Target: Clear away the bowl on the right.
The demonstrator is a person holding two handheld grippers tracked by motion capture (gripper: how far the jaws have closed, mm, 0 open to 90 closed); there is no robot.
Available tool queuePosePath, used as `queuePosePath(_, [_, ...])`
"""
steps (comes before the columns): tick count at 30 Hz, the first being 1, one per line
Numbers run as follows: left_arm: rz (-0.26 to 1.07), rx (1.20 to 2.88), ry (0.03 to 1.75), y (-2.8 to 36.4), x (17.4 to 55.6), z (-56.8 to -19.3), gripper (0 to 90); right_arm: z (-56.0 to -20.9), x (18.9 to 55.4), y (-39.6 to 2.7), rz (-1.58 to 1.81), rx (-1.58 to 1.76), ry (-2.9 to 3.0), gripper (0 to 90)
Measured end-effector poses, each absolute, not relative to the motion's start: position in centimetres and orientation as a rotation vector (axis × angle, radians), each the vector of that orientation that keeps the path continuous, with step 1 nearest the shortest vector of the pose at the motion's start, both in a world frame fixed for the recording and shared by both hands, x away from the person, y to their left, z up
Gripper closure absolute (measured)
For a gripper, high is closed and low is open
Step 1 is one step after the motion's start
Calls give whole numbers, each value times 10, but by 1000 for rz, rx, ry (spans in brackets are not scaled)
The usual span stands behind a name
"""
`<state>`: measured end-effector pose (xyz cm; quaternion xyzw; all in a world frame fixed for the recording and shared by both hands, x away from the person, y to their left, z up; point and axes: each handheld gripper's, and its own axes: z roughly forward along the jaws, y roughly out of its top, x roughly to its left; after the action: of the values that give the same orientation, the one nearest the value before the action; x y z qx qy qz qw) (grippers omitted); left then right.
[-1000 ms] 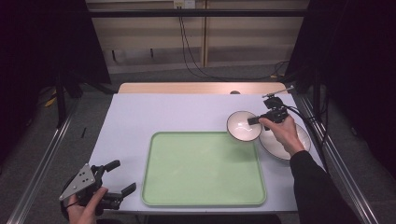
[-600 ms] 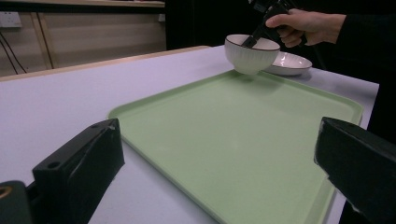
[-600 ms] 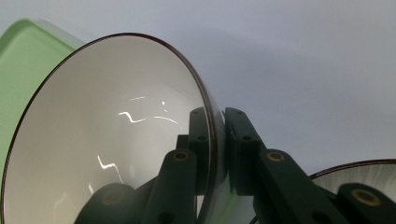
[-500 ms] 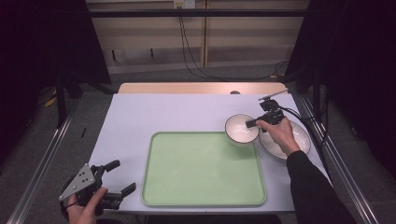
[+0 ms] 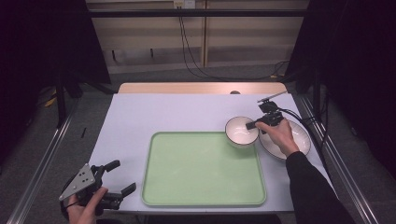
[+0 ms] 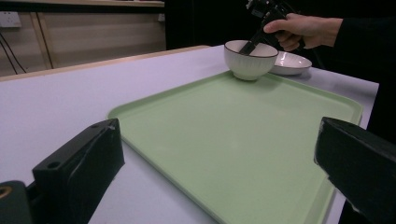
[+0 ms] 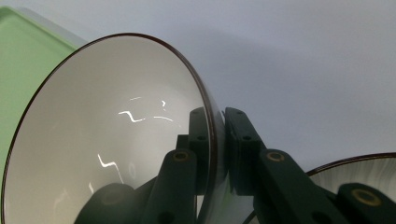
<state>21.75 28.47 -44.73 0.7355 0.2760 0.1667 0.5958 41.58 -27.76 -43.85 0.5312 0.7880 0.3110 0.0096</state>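
The green tray point(image 5: 203, 169) lies in the middle of the white table point(image 5: 154, 114) and serves as the landmark here. At the tray's far right corner sits a white bowl point(image 5: 241, 131) with a dark rim; seen from the left gripper view, the bowl point(image 6: 250, 58) overlaps that corner of the tray point(image 6: 243, 135), though whether its base rests on the tray edge or is lifted just clear of it cannot be told. The right gripper point(image 5: 254, 125) is clamped on the bowl's wall: in the right gripper view one jaw lies inside the bowl point(image 7: 107, 140) and the other outside, with the thin rim pinched between them (the pads look pressed flat against it). The person's right hand point(image 5: 280, 135) holds that gripper from the side away from the tray. Just beyond the tray's right edge, partly under that hand, lies a white plate point(image 5: 299, 137), close beside the bowl. The left gripper point(image 5: 119, 176) hovers off the tray's near left corner, at the table's front edge, its jaws spread wide with nothing between them, and in its own view they frame the tray's near side.
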Motion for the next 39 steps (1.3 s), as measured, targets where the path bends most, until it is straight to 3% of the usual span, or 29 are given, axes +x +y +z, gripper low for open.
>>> queuePosePath(39, [385,1705,643,285,218,-447,13,-447,411,-278,956,1584,2442,817])
